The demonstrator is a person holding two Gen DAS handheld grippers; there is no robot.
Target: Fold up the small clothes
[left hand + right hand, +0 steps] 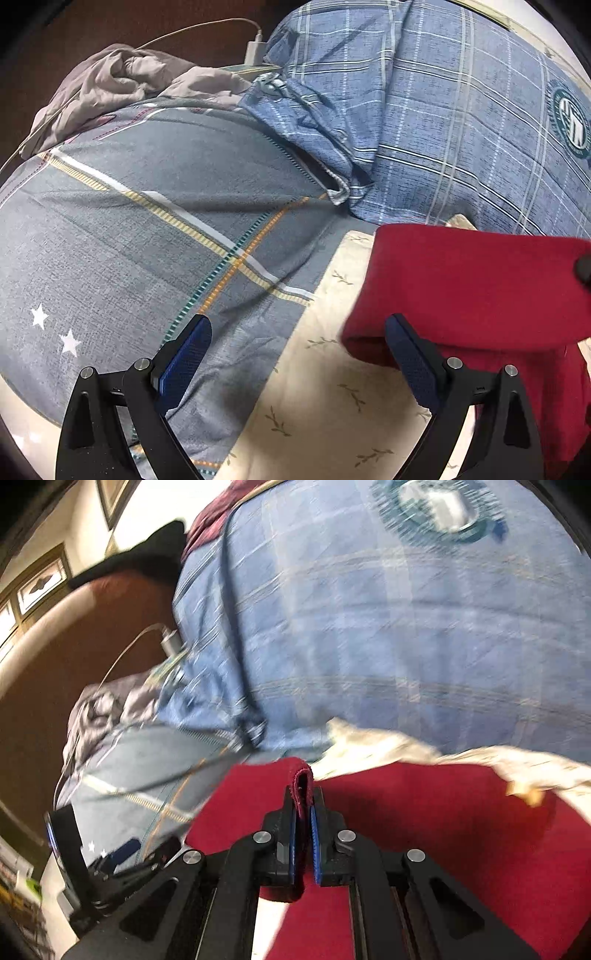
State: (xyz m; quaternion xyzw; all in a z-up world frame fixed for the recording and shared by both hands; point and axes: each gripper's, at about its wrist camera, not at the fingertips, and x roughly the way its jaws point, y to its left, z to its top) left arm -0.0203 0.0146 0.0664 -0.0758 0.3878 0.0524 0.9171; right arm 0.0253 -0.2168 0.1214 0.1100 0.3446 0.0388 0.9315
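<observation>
A red garment point(465, 291) hangs lifted over the cream sheet point(325, 406) at the right of the left wrist view. My left gripper point(299, 328) is open and empty, its right finger just in front of the garment's lower left edge. In the right wrist view my right gripper point(303, 797) is shut on a folded edge of the red garment point(424, 830), which spreads below and to the right. The left gripper shows at that view's lower left point(122, 853).
A grey plaid pillow point(147, 229) with stars lies left. A blue plaid quilt point(443, 129) fills the back right. A crumpled grey cloth point(122, 81) and a white charger with cable point(255, 48) lie at the bed's far edge by the brown headboard point(92, 635).
</observation>
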